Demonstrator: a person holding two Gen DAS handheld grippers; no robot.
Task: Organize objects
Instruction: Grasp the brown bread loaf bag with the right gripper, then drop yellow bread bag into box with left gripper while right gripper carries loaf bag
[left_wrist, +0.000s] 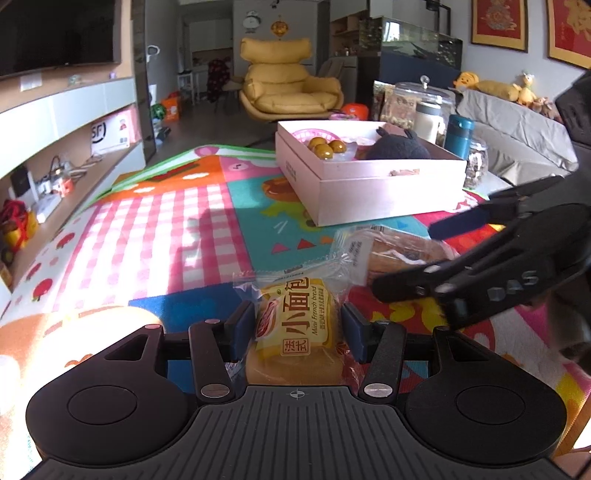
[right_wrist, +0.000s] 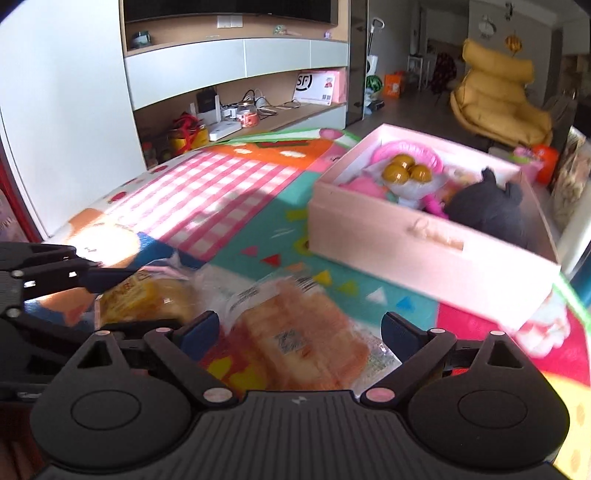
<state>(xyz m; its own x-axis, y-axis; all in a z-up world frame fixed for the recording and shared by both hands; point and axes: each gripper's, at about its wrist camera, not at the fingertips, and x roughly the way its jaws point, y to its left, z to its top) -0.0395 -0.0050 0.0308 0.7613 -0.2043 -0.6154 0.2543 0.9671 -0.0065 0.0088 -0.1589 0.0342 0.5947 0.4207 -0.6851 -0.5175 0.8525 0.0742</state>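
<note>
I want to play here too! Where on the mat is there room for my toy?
The pink checked patch, left of the pink box, is bare. Near the tools it's crowded: the yellow bread pack and clear bread pack lie there.

A clear plastic packet holding a golden bread roll (left_wrist: 295, 332) carries a yellow label with large Chinese characters "法式小面包" and the English words "Mini French bread". Beside that packet, the black right gripper (left_wrist: 424, 254) shows raised letters "DAS" on its body. Far beyond the packet, a white and pink envelope on the wooden shelf (left_wrist: 110, 133) shows the logo "SF".
</note>
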